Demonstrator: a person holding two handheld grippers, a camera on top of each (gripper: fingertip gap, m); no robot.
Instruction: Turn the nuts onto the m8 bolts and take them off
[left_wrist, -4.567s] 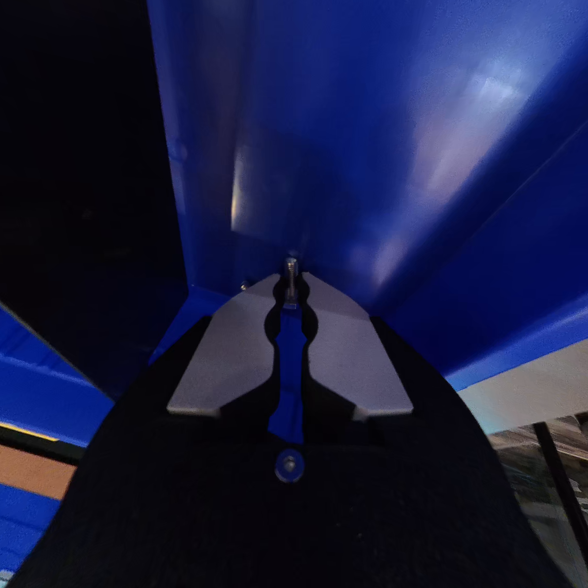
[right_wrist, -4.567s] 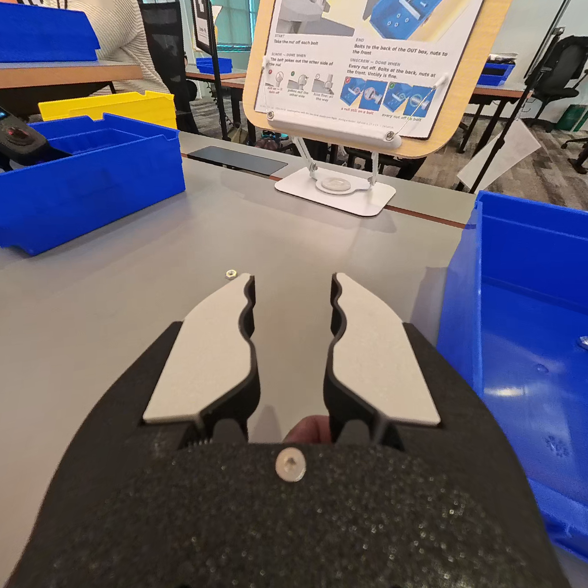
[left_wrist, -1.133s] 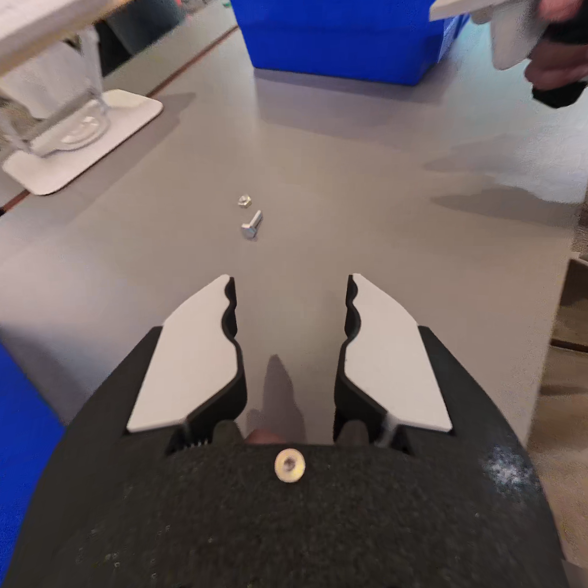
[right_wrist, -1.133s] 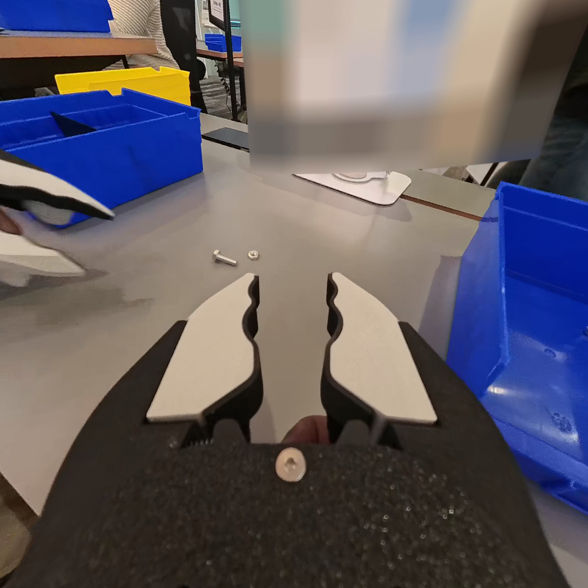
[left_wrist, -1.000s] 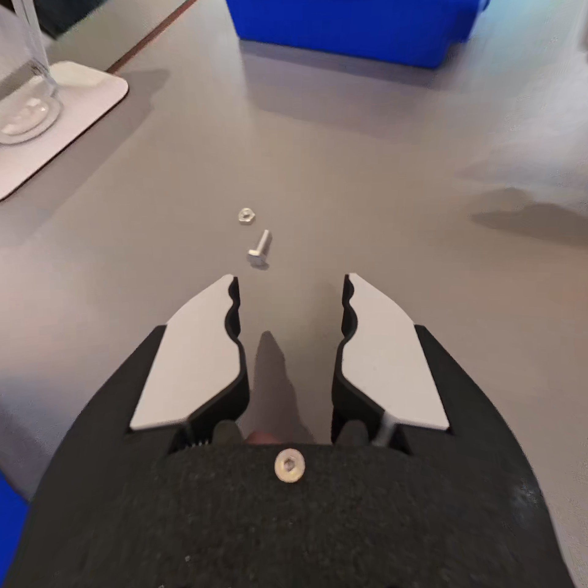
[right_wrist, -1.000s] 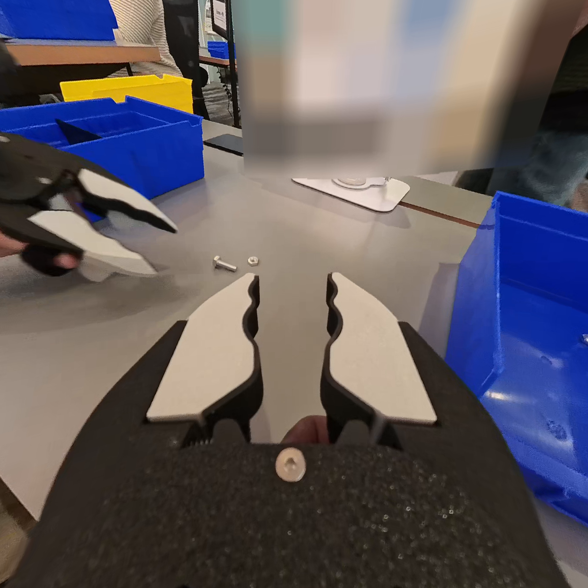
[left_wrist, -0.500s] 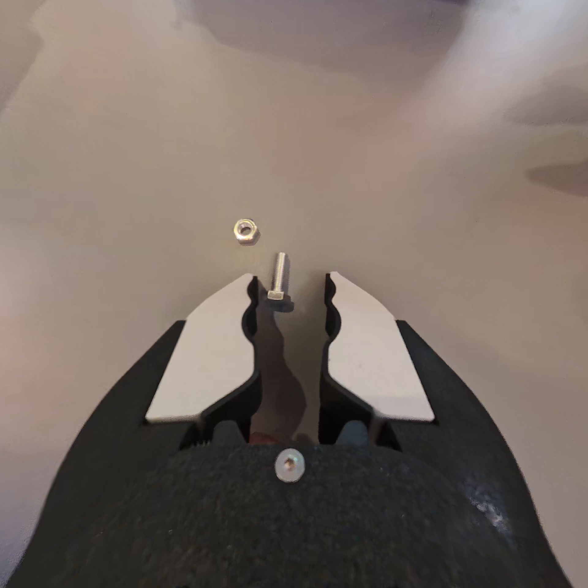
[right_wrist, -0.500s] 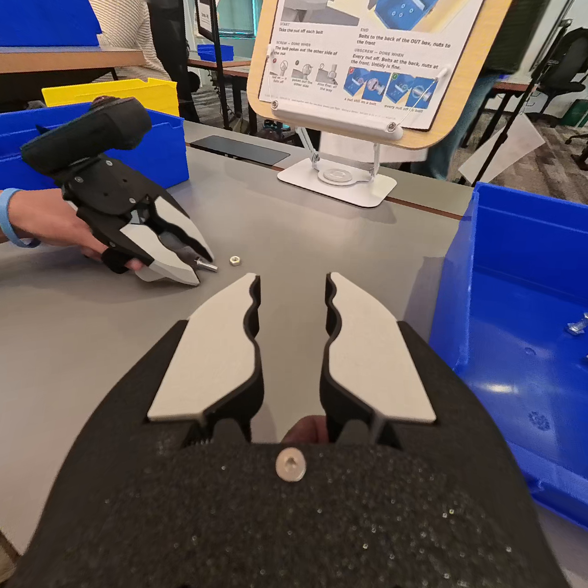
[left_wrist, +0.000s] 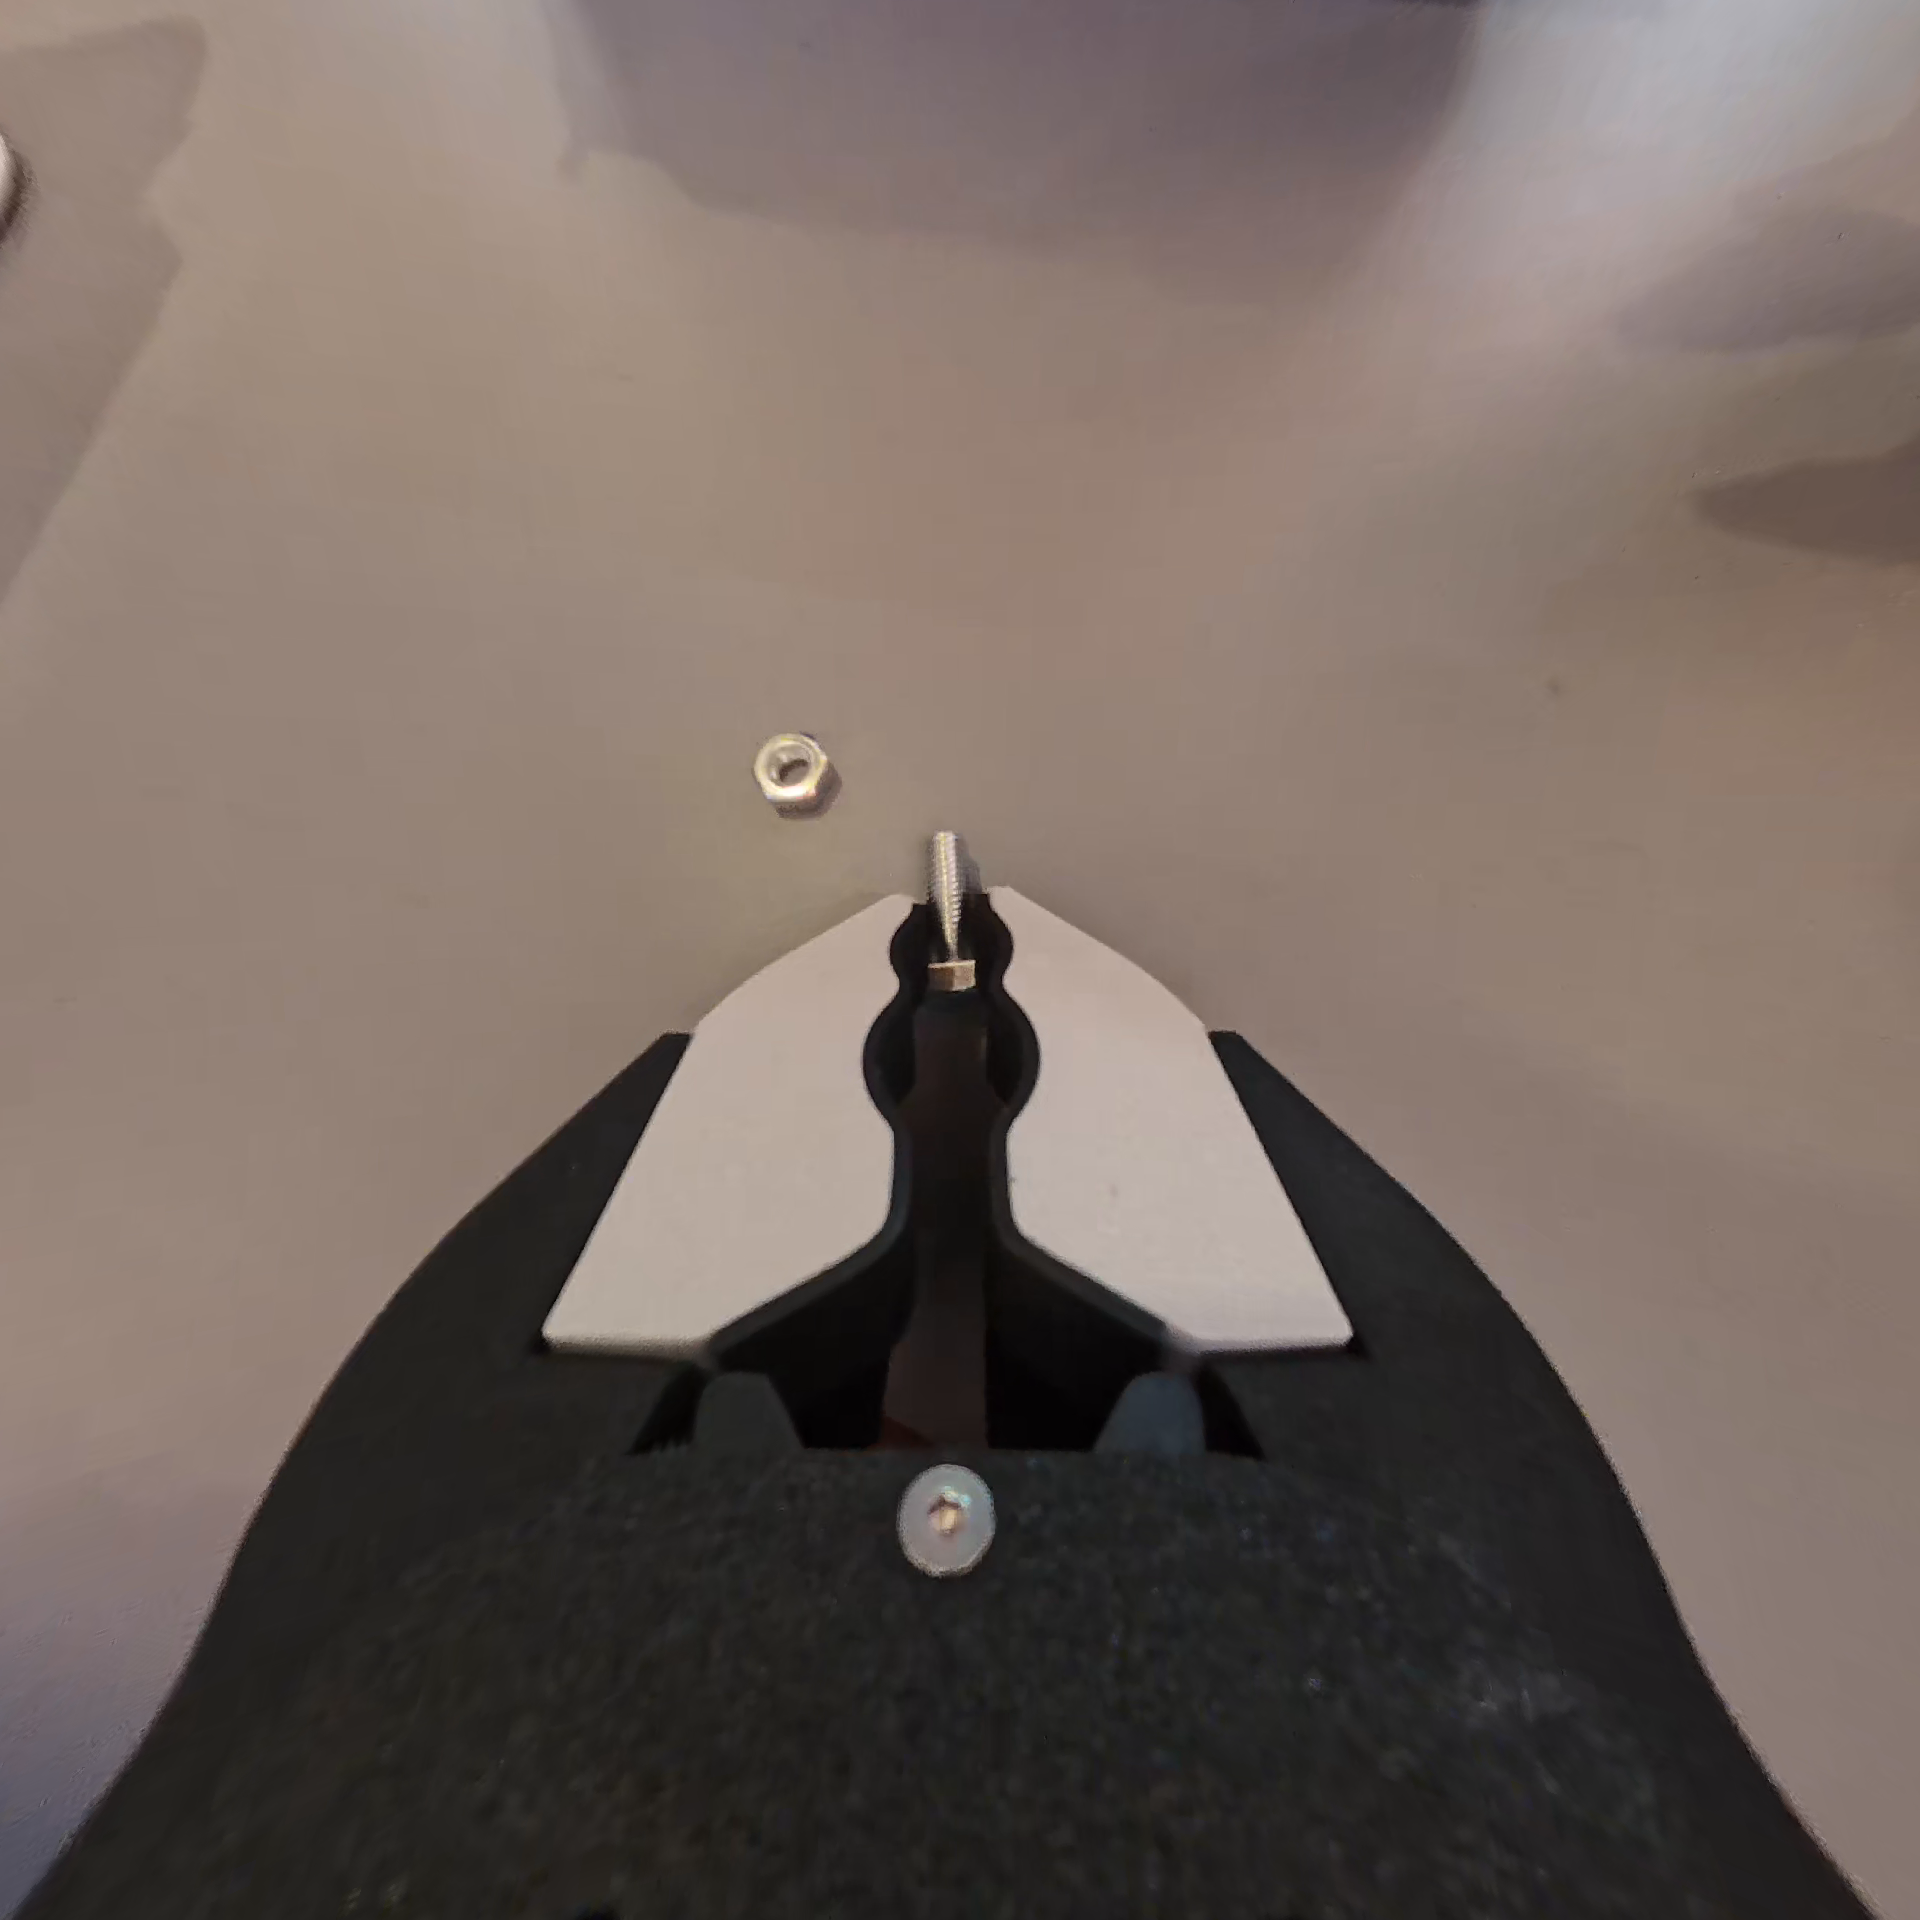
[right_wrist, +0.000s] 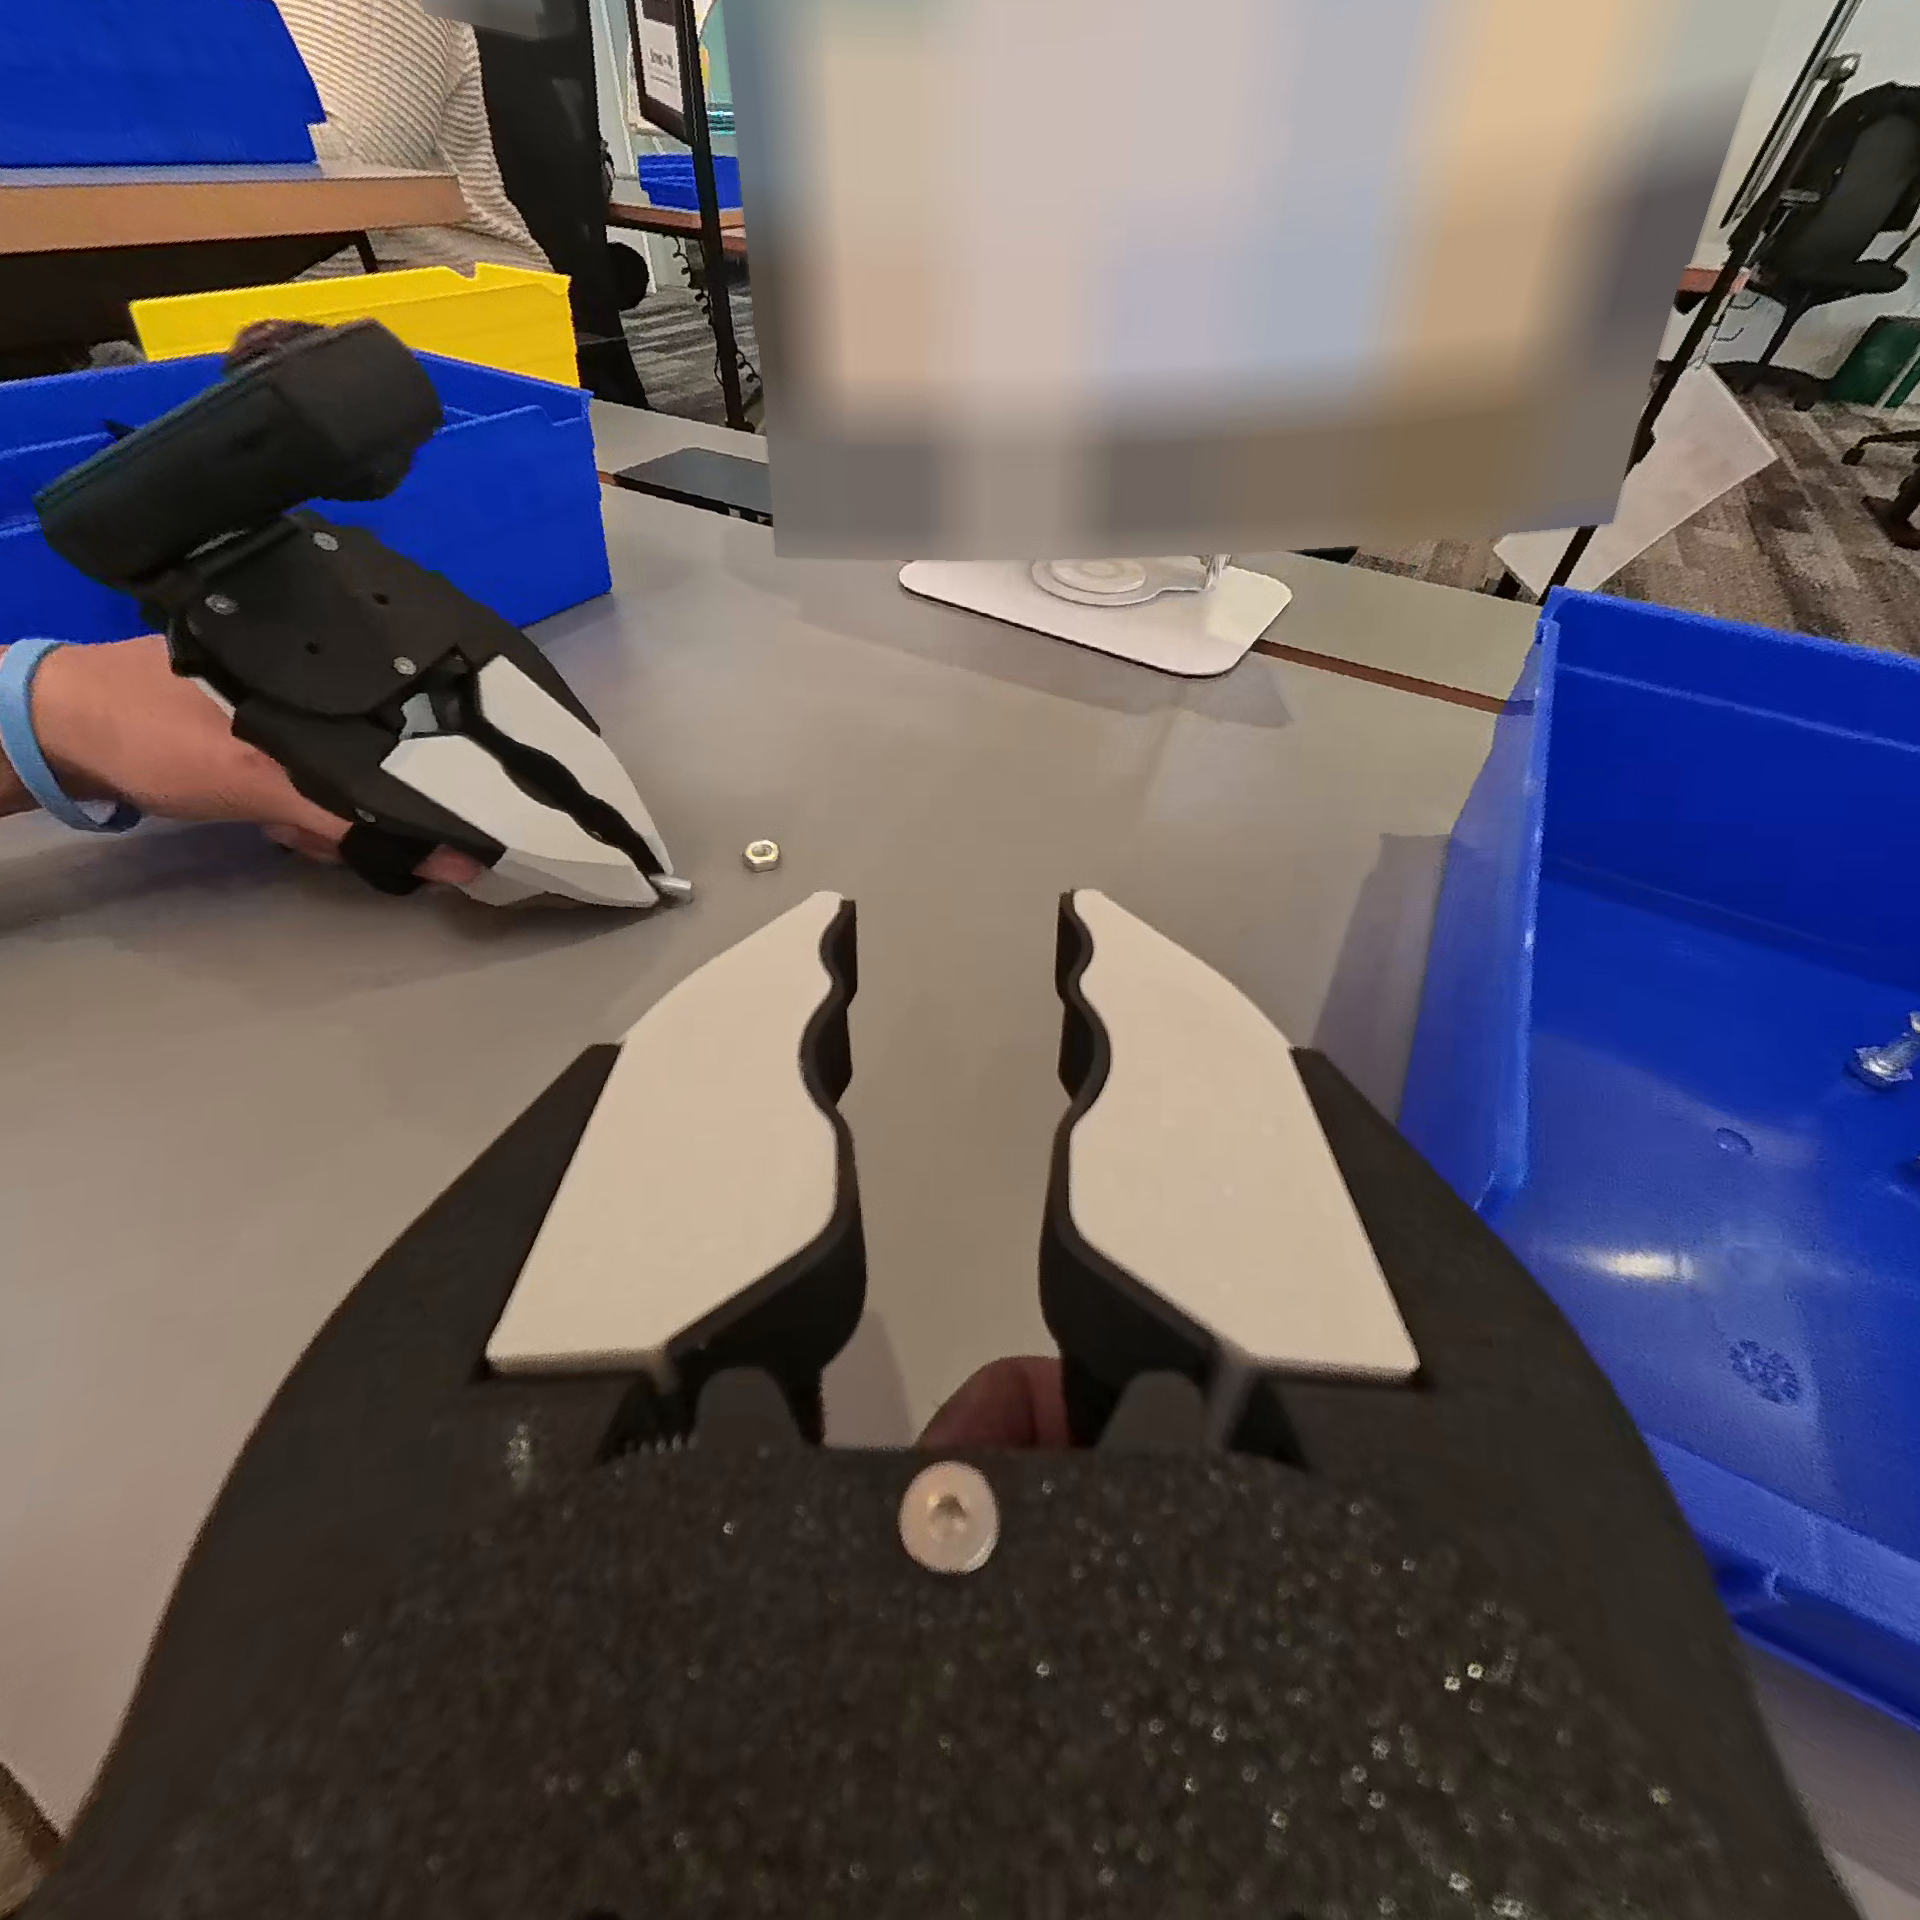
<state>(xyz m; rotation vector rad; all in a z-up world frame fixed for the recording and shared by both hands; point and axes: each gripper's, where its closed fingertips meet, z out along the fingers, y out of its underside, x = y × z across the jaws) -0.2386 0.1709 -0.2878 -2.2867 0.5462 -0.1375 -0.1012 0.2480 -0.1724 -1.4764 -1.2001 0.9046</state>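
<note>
My left gripper (left_wrist: 948, 906) is shut on a small silver bolt (left_wrist: 945, 868) at the grey table's surface; the threaded end sticks out past the fingertips and the head sits between the jaws. A loose silver nut (left_wrist: 793, 770) lies on the table just ahead and to the left of it. In the right wrist view the left gripper (right_wrist: 649, 878) shows with its tips on the table, the bolt (right_wrist: 677, 885) poking out, and the nut (right_wrist: 764, 855) a little to its right. My right gripper (right_wrist: 956, 914) is open and empty, above the table near the nut.
A blue bin (right_wrist: 1704, 1039) at the right holds a bolt (right_wrist: 1891, 1055). Another blue bin (right_wrist: 499, 499) and a yellow bin (right_wrist: 353, 312) stand at the back left. A white stand base (right_wrist: 1101, 613) sits at the table's far side. From my left tips it is roughly 4 centimeters to the loose silver nut (left_wrist: 793, 770); from my right, 20 centimeters. It turns up in the right wrist view (right_wrist: 756, 856) as well.
My left gripper has come down over the bolt lying on the table and closed on it. My right gripper has stayed open and nearly still.
</note>
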